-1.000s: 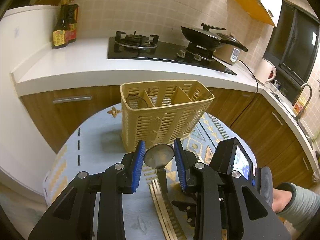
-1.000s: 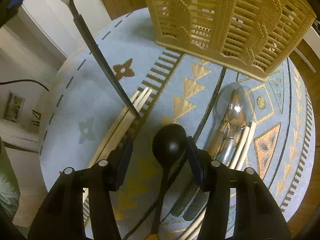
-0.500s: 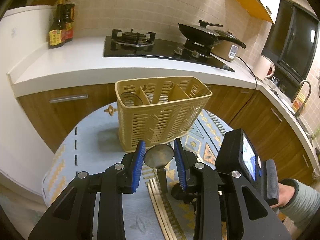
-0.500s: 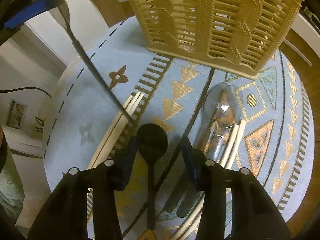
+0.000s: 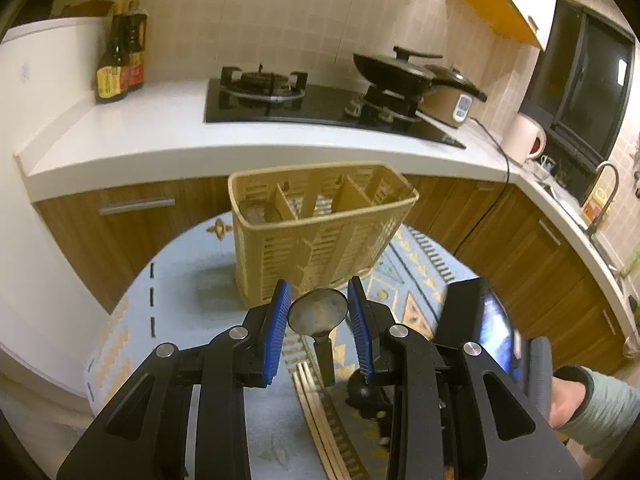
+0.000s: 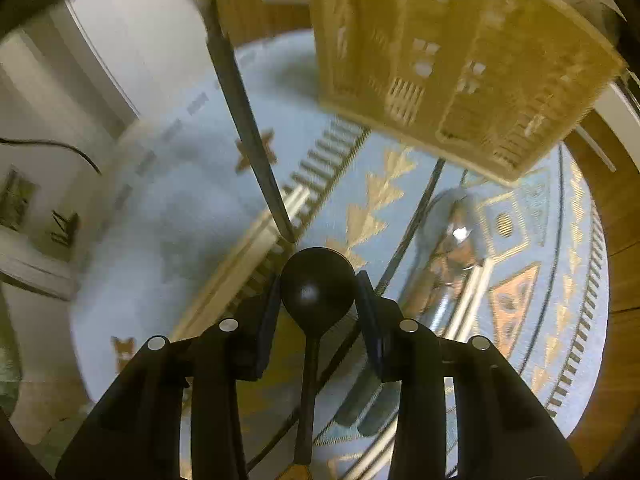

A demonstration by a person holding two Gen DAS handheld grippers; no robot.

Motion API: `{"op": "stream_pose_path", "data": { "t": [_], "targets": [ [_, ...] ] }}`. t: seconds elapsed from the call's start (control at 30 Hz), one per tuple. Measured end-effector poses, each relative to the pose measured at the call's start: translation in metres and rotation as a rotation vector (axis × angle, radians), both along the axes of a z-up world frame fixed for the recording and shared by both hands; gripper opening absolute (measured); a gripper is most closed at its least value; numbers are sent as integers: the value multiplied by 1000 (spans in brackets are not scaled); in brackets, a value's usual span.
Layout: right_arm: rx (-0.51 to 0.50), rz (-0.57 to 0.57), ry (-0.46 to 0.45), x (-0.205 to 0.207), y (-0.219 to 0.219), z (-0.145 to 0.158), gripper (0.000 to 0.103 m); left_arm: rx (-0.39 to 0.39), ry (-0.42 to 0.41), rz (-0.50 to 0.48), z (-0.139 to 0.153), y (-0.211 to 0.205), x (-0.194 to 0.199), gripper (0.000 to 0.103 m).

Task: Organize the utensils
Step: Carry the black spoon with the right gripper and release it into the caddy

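Note:
My left gripper is shut on the bowl of a metal spoon, held above the table with its handle hanging down. The yellow slatted utensil basket stands just beyond it, with dividers and something dark in its left compartment. In the right wrist view my right gripper points steeply down. Its jaws are closing, and the pads sit against both edges of a black spoon's bowl. The basket is up ahead of it.
Wooden chopsticks lie left of the black spoon, and more utensils with shiny bowls lie to the right on the patterned blue cloth. Behind the round table runs a counter with a hob, a pan and bottles. A person's sleeved hand holds the right gripper.
The right jaws have narrowed from well apart to touching the black spoon's bowl. The table now blurs behind that gripper. The left gripper keeps its hold on the metal spoon.

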State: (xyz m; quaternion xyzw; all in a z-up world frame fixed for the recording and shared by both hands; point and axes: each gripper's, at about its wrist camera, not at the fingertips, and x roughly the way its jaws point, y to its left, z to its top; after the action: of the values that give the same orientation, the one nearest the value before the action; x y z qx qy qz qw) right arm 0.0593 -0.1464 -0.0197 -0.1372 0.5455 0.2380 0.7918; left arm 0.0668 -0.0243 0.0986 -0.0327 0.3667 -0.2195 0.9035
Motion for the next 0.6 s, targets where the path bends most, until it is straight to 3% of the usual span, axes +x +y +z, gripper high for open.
{"op": "stream_pose_path", "data": {
  "t": [0.17, 0.27, 0.43, 0.6],
  "targets": [
    [136, -37, -137, -2, -29, 69, 34, -44, -78, -3, 38, 9, 0, 28],
    [234, -83, -274, 4, -47, 126, 34, -65, -138, 2, 64, 9, 6, 28],
    [349, -187, -535, 23, -75, 196, 34, -89, -250, 30, 99, 1, 17, 28],
    [408, -303, -706, 55, -97, 216, 34, -65, -314, 45, 110, -20, 31, 28]
  ]
}}
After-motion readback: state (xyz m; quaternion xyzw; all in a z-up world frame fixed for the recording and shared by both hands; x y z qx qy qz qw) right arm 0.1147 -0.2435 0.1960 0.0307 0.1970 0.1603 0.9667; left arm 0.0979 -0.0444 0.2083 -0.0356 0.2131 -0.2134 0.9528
